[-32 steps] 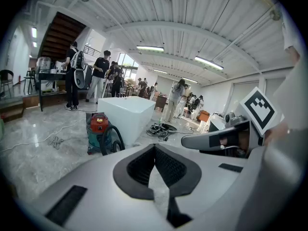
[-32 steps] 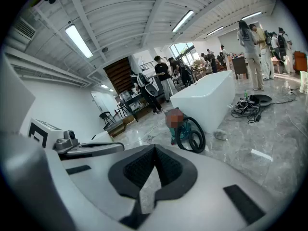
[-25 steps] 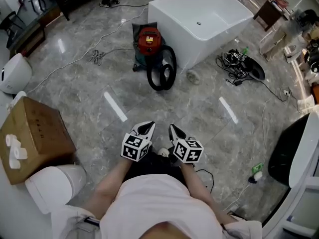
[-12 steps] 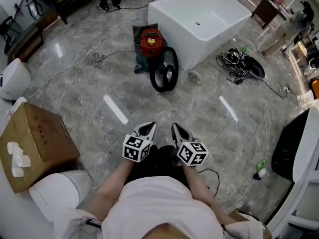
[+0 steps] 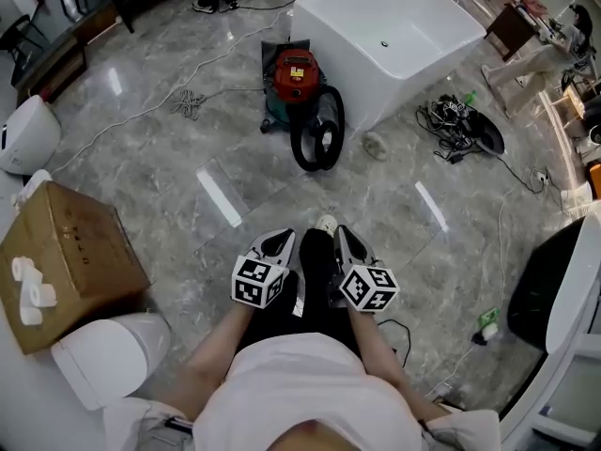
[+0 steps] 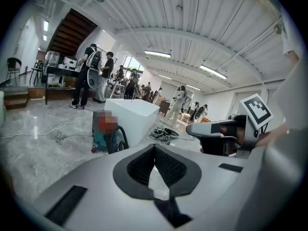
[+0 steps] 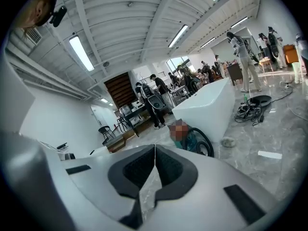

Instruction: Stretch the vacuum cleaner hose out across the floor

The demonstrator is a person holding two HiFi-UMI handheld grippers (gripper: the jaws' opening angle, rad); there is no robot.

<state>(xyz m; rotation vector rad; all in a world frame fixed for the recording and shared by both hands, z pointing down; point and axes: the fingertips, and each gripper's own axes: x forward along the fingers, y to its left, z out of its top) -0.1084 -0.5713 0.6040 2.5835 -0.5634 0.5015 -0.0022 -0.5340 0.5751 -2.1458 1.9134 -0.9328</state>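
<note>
Head view:
- Left gripper [image 5: 280, 239] and right gripper [image 5: 344, 233] are held side by side in front of the person's body, noses pointing forward over the grey marble floor [image 5: 169, 172]. From above, each pair of jaws looks drawn to a point.
- A pale shoe tip [image 5: 326, 223] shows just ahead, between the two noses.
- Red-topped vacuum cleaner [image 5: 294, 78] stands well ahead, just beside the corner of a white bathtub [image 5: 413, 50].
- Its black hose [image 5: 317, 132] is bunched in upright loops against the near side of the machine, touching the floor, well apart from both grippers.
- Left edge: open cardboard box [image 5: 70, 252] with paper rolls [image 5: 28, 287] on its flap; a white toilet [image 5: 103, 355] is nearer the person.
- A light cord [image 5: 192, 101] trails over the floor left of the vacuum. A dark tangle of cables [image 5: 455, 120] lies right of the tub.

Left gripper view:
- Jaws closed, black pads meeting at the tip, nothing between them.
- Vacuum and looped hose are beyond the nose, left of centre, with the tub behind.
- The right gripper is at the right side, level with this one.
- People stand in the background.

Right gripper view:
- Jaws together, pads touching, empty.
- Vacuum and coiled hose are ahead, slightly right of the tips, against the tub.
- Cable tangle is farther right, with more people beyond.
</note>
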